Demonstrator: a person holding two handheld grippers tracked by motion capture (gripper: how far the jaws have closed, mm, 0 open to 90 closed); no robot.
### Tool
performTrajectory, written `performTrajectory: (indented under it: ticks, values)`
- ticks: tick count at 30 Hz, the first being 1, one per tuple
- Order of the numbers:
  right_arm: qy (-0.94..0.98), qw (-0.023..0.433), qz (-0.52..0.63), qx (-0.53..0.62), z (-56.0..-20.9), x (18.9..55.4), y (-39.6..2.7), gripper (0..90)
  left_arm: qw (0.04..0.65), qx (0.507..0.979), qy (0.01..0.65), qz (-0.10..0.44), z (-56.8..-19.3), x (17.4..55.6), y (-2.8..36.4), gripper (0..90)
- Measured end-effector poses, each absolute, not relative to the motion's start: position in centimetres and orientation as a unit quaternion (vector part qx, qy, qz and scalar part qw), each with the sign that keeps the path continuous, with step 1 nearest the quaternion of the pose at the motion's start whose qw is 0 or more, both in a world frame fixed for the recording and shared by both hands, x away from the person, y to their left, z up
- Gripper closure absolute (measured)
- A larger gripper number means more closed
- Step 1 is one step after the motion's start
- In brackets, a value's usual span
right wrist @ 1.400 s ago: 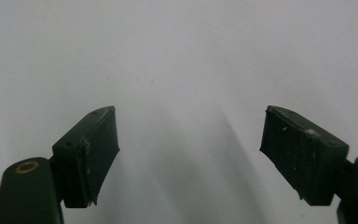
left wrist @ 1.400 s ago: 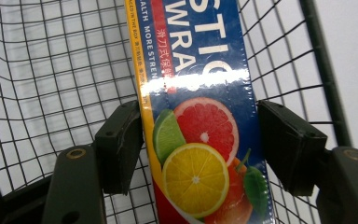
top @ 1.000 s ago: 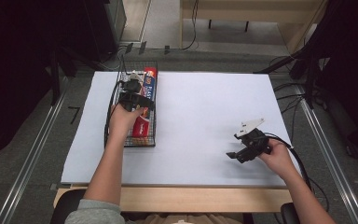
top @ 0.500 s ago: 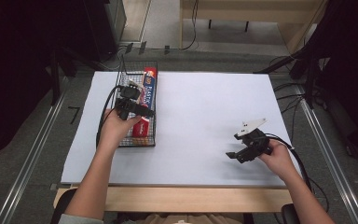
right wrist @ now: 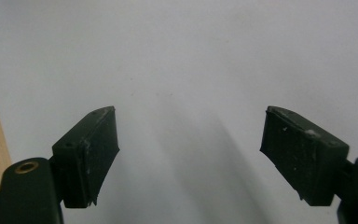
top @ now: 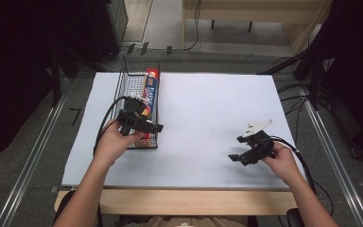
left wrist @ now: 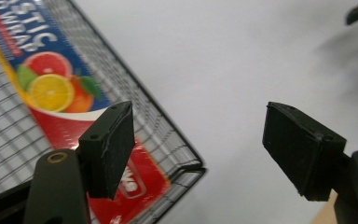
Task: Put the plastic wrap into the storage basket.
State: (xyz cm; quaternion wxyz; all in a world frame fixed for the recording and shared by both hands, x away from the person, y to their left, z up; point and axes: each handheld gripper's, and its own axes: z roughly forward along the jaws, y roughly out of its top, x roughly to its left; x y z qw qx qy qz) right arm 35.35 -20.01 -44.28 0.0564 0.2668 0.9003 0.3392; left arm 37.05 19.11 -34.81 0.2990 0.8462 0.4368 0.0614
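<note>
We are holding the left tool (top: 154, 128) wide open and empty, its jaws having just been opening, at the basket's (top: 131, 87) near corner. The wrap box (left wrist: 51, 88) is lying inside the basket. The right tool (top: 235, 159), open and empty, is idling well apart from the basket. We are best clearing the rim without snagging wire.

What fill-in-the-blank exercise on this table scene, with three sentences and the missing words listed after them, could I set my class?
1. The long red box of plastic wrap lies inside a black wire ____.
2. The left gripper has its fingers ____, with nothing between them.
3. The right gripper hovers over the ____ sheet that covers the table.

Missing words: basket; open; white
</note>
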Motion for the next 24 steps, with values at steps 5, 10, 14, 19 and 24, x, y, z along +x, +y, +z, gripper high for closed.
performTrajectory:
  ticks: [5,10,14,19,24]
  values:
    - [0.901,0.054,0.339,0.264,-44.3,35.3,-20.0,19.1,0.318,0.856,0.405,0.051,-35.3,36.0,17.7,24.9]
    - [0.901,0.052,0.339,0.265,-44.3,35.2,-20.0,19.1,0.315,0.873,0.371,0.037,-36.4,34.9,16.1,23.6]
    - [0.906,0.050,0.334,0.257,-44.3,35.1,-19.9,19.1,0.323,0.881,0.343,0.041,-37.1,34.1,14.9,23.2]
    - [0.908,0.048,0.324,0.262,-44.4,35.3,-19.8,19.2,0.342,0.884,0.318,0.029,-37.8,33.3,14.0,22.2]
    - [0.909,0.047,0.324,0.258,-44.4,35.2,-19.6,19.1,0.347,0.891,0.292,0.024,-38.7,32.8,13.2,21.8]
